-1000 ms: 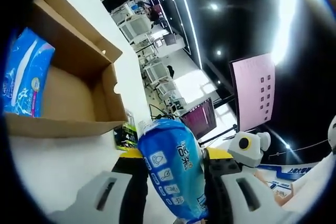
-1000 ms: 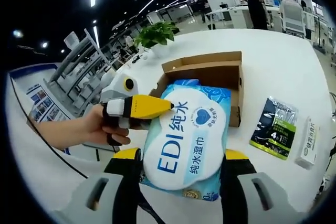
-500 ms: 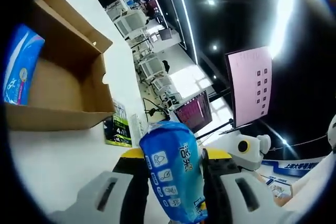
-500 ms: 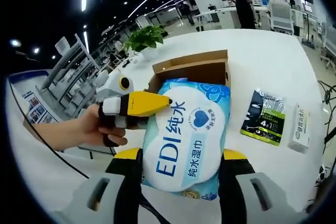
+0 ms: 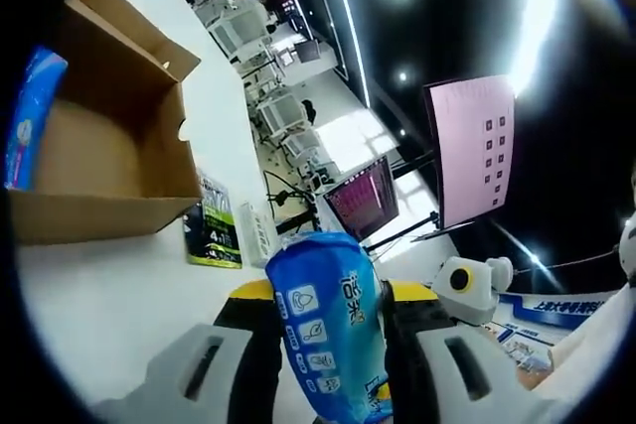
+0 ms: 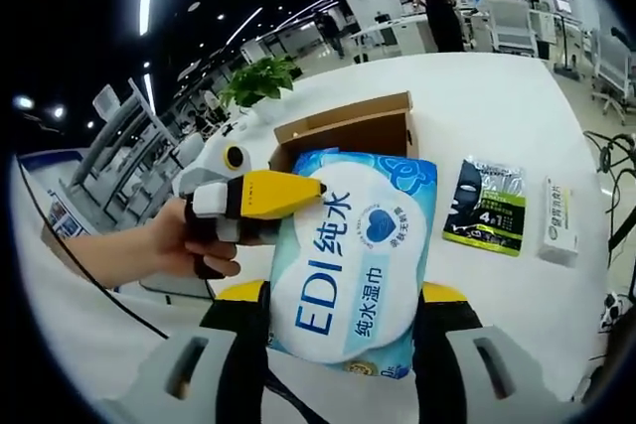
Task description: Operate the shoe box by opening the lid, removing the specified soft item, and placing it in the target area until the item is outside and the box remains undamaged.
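Note:
A blue-and-white wet wipes pack [image 6: 350, 263] is held in the air between both grippers. My right gripper [image 6: 343, 293] is shut on its near end. My left gripper [image 6: 260, 195], with yellow jaws and held by a person's hand [image 6: 149, 245], is shut on the pack's left edge. In the left gripper view the pack [image 5: 323, 320] stands edge-on between the shut jaws of my left gripper [image 5: 323, 290]. The open cardboard shoe box [image 6: 348, 128] sits on the white table beyond the pack. A second blue pack [image 5: 28, 116] shows at the left side of the box [image 5: 109, 146].
A dark green sachet [image 6: 487, 208] and a small white carton [image 6: 556, 220] lie on the white table [image 6: 477, 106] right of the box. A potted plant [image 6: 258, 81] stands behind it. Desks, chairs and people are far off.
Both grippers keep their hold on the pack. The box now looks smaller and farther in both views, so the pack and grippers have drawn away from it.

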{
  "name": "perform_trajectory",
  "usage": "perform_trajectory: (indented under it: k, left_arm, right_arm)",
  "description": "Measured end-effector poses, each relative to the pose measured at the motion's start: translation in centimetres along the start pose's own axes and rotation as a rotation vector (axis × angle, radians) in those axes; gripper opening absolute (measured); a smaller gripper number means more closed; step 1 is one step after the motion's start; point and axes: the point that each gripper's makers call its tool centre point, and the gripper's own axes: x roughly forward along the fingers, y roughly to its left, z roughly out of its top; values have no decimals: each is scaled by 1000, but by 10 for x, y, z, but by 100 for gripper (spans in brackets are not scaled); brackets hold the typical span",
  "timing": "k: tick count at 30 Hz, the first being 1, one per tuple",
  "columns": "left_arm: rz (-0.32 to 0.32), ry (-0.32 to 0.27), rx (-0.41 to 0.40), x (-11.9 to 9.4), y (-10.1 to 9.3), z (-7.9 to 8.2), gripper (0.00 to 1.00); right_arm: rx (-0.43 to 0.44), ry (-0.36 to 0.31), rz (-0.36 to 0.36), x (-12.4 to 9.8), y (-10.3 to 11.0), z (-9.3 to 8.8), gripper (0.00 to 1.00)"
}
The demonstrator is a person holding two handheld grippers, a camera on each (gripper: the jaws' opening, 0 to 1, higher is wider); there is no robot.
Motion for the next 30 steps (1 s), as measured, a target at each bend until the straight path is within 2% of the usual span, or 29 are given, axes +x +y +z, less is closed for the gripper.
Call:
perform_trajectory:
  k: [15,30]
  left_arm:
    - [-14,64,3,30,-6,-19,38]
    - [-27,102,-18,54,-7,-36,38]
  right_arm:
    - [56,-3,-34,-20,-24,-14,55]
    - [72,13,-63,-35,-42,-26,55]
